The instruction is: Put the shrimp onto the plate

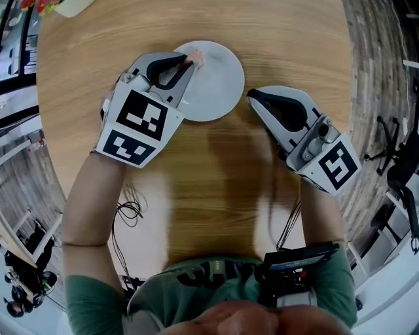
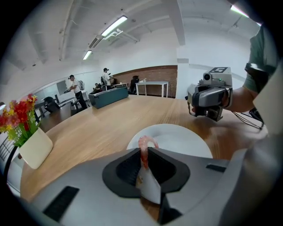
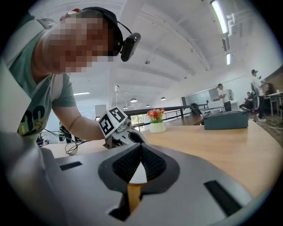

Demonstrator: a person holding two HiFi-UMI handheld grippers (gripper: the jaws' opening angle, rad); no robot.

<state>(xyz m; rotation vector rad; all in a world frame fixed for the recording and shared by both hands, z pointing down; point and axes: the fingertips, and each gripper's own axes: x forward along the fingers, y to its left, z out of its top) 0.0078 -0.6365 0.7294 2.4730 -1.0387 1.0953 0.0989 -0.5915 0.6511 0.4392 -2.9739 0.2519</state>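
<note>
A white round plate [image 1: 216, 82] [image 2: 177, 139] lies on the wooden table at the far middle. My left gripper [image 1: 191, 62] [image 2: 143, 154] reaches over the plate's left rim and is shut on a pink curled shrimp [image 1: 196, 61] [image 2: 145, 148], which sticks out past the jaw tips above the plate. My right gripper [image 1: 252, 97] [image 3: 140, 148] hangs just right of the plate, shut with nothing between its jaws; it also shows in the left gripper view [image 2: 208, 98].
A white pot of red and yellow flowers [image 2: 24, 137] [image 3: 157, 121] stands at the table's far left edge [image 1: 55, 6]. Cables [image 1: 127, 212] hang below the near edge. The round wooden table [image 1: 209, 183] drops off on every side. People and desks stand in the far background.
</note>
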